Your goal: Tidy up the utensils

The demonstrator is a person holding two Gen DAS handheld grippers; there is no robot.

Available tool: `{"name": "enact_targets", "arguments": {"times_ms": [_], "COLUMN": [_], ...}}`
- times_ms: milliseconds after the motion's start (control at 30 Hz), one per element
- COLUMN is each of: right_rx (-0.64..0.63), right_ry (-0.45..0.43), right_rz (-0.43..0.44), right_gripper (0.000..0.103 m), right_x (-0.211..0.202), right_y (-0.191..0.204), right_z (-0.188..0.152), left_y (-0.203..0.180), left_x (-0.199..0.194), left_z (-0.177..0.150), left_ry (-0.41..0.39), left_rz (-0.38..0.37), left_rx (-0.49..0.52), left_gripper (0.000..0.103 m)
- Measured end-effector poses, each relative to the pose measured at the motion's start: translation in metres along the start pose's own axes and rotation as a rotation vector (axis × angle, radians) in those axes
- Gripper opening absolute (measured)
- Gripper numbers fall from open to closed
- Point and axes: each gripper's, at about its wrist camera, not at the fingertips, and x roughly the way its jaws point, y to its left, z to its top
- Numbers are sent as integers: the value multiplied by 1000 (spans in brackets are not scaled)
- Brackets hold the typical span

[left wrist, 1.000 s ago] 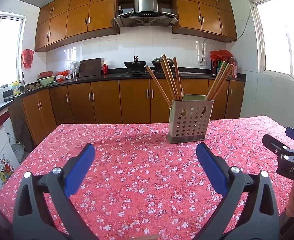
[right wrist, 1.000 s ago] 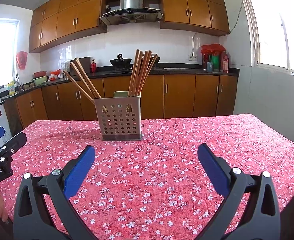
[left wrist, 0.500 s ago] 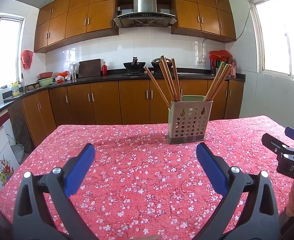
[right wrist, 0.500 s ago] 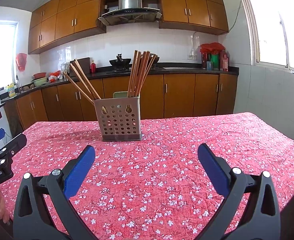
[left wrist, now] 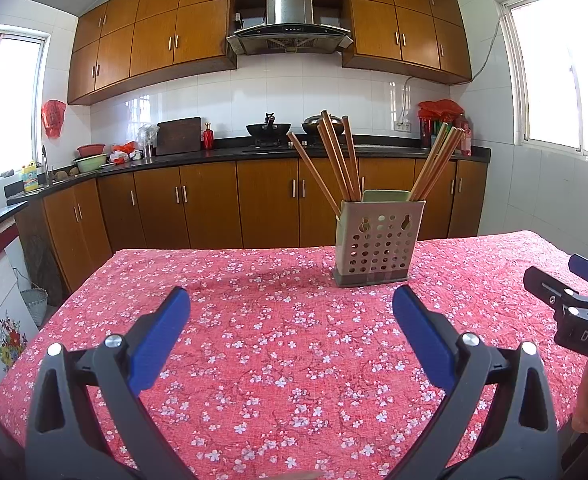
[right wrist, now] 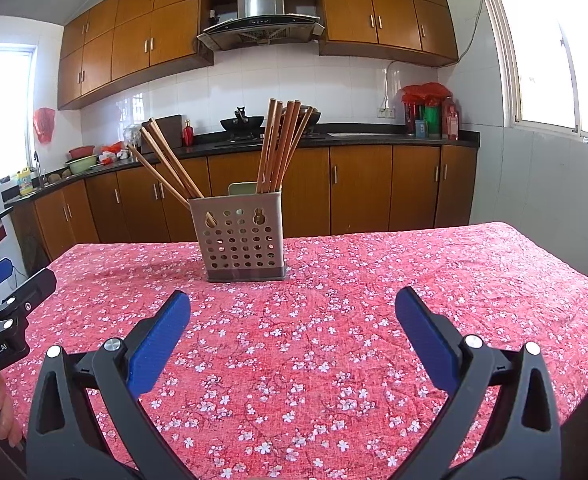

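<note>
A perforated grey utensil holder (left wrist: 377,242) (right wrist: 241,240) stands upright on the red floral tablecloth (left wrist: 277,344) (right wrist: 334,320). Several wooden chopsticks (left wrist: 336,158) (right wrist: 279,146) lean in it in two bunches, one left and one right. My left gripper (left wrist: 291,308) is open and holds nothing, hovering over the cloth well short and left of the holder. My right gripper (right wrist: 292,312) is open too, short of the holder and slightly right of it. Each gripper shows at the edge of the other's view: the right gripper (left wrist: 574,300), the left gripper (right wrist: 9,312).
Wooden kitchen cabinets (left wrist: 213,204) and a dark countertop (left wrist: 253,152) with a wok (left wrist: 269,128), bowls and bottles run behind the table. The table's left edge (left wrist: 53,320) drops to a tiled floor with a small bin (left wrist: 33,300). Windows are at both sides.
Both views have barely shifted; the holder sits slightly lower and nearer in the frames. Both grippers stay open and nothing has been picked up.
</note>
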Motion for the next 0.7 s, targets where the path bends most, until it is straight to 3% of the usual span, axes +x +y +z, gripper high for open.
{"name": "enact_targets", "arguments": {"times_ms": [700], "right_rx": [1], "right_ry": [3], "right_rz": [1], "right_gripper": [101], "right_x": [0], "right_y": [1], "right_z": [0], "left_y": [-1], "left_x": [2], "left_z": [-2], "left_ry": [4], "left_rz": [1], "left_rx": [-2], "left_gripper": [99]}}
